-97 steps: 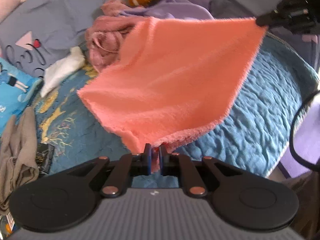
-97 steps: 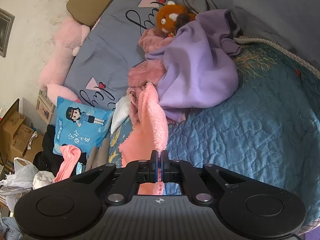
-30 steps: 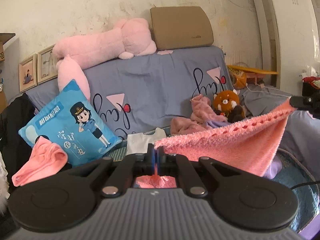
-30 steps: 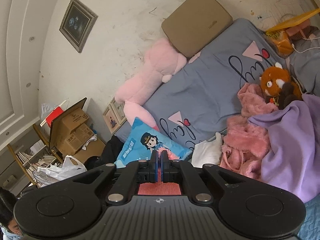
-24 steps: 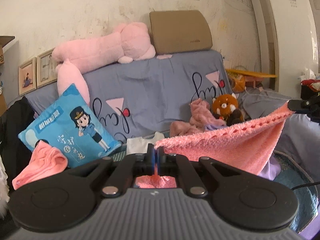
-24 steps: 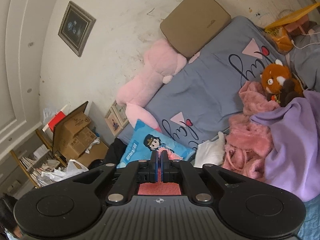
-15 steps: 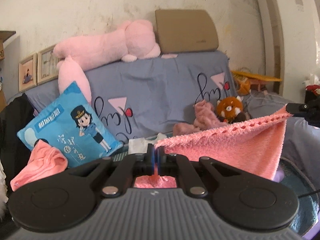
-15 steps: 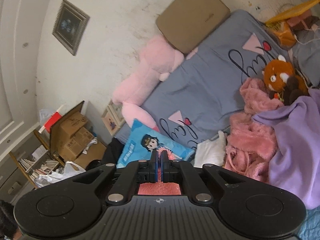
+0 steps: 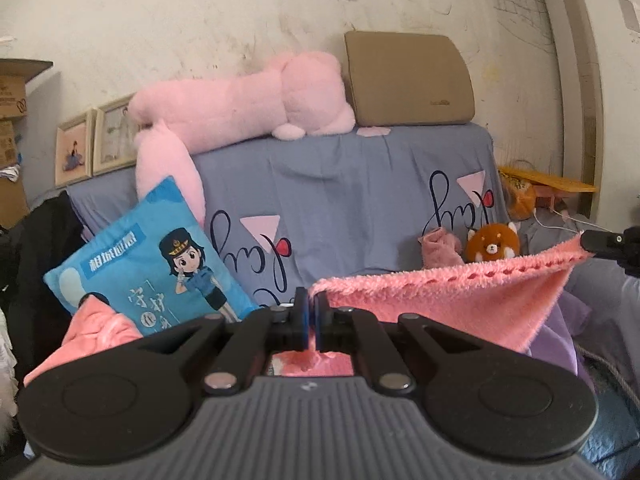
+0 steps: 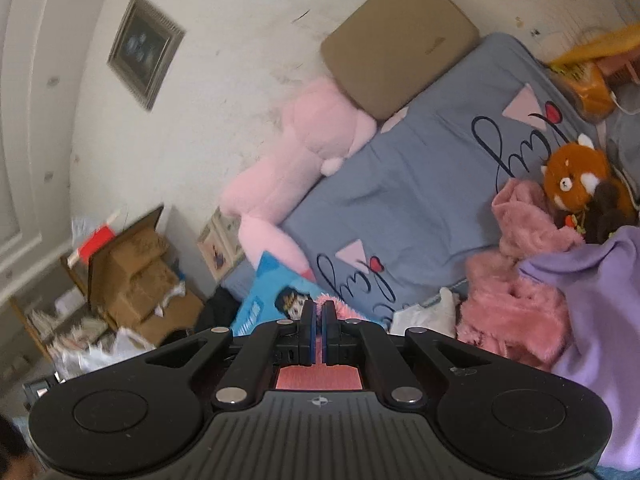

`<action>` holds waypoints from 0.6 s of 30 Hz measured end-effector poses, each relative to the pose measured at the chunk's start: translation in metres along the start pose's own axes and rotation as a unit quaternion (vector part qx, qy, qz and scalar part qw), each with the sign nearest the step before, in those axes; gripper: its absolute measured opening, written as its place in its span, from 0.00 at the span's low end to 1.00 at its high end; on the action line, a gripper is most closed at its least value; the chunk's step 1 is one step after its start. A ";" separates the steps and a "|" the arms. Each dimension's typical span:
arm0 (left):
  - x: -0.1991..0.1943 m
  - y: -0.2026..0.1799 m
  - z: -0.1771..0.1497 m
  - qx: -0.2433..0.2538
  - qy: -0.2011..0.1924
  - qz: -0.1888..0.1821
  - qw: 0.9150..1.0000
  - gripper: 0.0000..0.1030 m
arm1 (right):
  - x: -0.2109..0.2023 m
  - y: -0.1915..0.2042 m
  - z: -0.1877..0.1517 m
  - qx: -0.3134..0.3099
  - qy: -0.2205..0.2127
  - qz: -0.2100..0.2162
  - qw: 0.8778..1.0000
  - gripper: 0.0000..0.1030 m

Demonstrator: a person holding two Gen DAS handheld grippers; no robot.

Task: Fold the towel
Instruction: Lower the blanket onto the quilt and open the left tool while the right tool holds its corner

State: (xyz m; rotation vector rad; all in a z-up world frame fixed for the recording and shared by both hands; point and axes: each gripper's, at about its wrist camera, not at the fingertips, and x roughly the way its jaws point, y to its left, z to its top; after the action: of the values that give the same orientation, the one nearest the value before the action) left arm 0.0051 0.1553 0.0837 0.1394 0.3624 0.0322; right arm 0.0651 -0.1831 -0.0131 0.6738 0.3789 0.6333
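left gripper (image 9: 311, 312) is pinched shut on one corner of the coral pink towel (image 9: 452, 300), and off to the side the right gripper (image 9: 600, 242) clamps the opposite corner, so the hemmed top edge runs nearly taut between them while the rest hangs down in a loose triangle, held up in the air in front of the bed. from the right gripper's own view its jaws are closed tight with a tuft of pink pile poking out beside them (image 10: 340, 307). the cloth looks light, fluffy and completely limp, the kind that sags wherever it isn't held, so i'd judge the corners and the stitched hem are the sensible places to grip; a hold in the middle would just bunch it. the pile seems grippy rather than slick, unlikely to slip from the pads. behind it sit a blue cartoon pillow (image 9: 148, 264), a long pink plush (image 9: 248, 100) and a small red panda toy (image 9: 492, 246).
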 end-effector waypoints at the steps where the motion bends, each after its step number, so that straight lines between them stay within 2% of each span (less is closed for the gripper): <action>1: -0.004 -0.002 -0.013 0.006 0.008 0.000 1.000 0.04 | -0.002 -0.005 -0.009 0.003 0.014 -0.004 1.000 0.03; 3: -0.011 -0.006 -0.039 0.020 0.027 -0.001 0.999 0.04 | -0.004 -0.020 -0.036 0.012 0.057 -0.025 0.998 0.03; 6: -0.010 -0.018 -0.102 0.048 0.083 0.000 0.995 0.04 | -0.007 -0.050 -0.087 0.037 0.125 -0.071 0.989 0.03; 9: 0.001 -0.023 -0.171 0.039 0.172 -0.015 0.984 0.03 | -0.010 -0.081 -0.140 0.085 0.182 -0.119 0.972 0.03; 11: 0.010 -0.026 -0.211 0.032 0.226 -0.006 0.974 0.03 | -0.015 -0.092 -0.165 0.109 0.200 -0.137 0.964 0.03; 14: 0.015 -0.030 -0.246 0.029 0.266 -0.004 0.963 0.03 | -0.022 -0.101 -0.187 0.122 0.212 -0.162 0.956 0.03; 18: 0.015 -0.029 -0.248 0.020 0.264 -0.010 0.964 0.03 | -0.029 -0.109 -0.191 0.121 0.208 -0.187 0.952 0.03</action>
State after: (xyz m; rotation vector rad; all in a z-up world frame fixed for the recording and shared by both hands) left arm -0.0685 0.1594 -0.1556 0.1671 0.8979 0.0428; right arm -0.0098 -0.1814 -0.2221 0.6755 0.9662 0.3642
